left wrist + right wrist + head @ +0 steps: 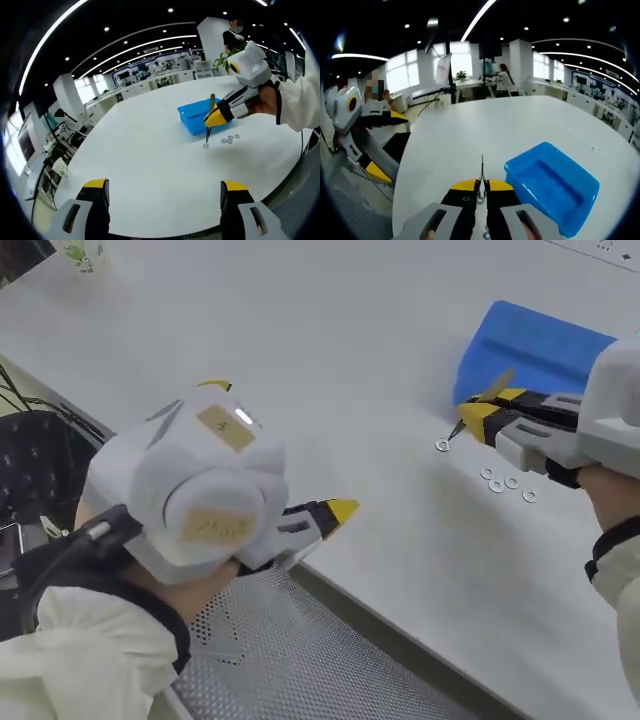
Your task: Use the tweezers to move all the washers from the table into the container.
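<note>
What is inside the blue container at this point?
In the right gripper view the container floor looks bare, though its near wall hides a strip. The washers lie on the table.

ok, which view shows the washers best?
Head view: the washers lie separate and countable near the tweezers tip. The left gripper view gives them as tiny distant rings. In the right gripper view its own shut jaws cover that spot.

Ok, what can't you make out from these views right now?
Whether the tweezers grip the lone washer: too small, head view.
Other washers: hidden behind the fingers of the right gripper, right gripper view.
Total washer count: right gripper covers table beside them, head view.
</note>
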A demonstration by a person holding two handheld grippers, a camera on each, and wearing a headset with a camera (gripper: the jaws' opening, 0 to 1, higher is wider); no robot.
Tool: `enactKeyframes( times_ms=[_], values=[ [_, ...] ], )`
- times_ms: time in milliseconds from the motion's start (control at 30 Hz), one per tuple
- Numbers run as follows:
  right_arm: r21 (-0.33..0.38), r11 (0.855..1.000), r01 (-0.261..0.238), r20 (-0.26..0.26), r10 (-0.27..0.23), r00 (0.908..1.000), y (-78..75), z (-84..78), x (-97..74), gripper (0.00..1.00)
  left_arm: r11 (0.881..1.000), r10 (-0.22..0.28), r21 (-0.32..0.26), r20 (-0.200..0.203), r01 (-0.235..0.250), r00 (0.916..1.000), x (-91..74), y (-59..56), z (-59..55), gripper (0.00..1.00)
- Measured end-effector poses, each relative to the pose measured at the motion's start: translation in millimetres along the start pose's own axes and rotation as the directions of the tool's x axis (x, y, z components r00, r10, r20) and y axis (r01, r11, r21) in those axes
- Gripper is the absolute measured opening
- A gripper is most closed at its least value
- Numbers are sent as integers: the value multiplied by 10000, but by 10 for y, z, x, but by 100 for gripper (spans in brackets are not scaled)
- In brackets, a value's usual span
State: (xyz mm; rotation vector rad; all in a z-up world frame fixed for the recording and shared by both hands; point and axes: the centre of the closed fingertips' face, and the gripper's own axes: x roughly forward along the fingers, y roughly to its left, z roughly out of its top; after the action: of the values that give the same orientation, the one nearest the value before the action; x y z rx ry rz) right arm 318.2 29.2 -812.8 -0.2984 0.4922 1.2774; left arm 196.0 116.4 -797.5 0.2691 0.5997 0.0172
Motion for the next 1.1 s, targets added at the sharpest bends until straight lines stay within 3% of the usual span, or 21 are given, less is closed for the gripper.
enactKeyframes(
  times_ms=[800,1100],
  values=[
    [-685,9976,114,-290,-134,9995,9,-42,103,3,10000,46,72,-132,-45,9999,10,23,-27,92],
    [-433,9990,146,-393,-163,9991,0,-47,100,1,10000,19,39,-141,-19,9999,8,16,-25,92]
  ],
)
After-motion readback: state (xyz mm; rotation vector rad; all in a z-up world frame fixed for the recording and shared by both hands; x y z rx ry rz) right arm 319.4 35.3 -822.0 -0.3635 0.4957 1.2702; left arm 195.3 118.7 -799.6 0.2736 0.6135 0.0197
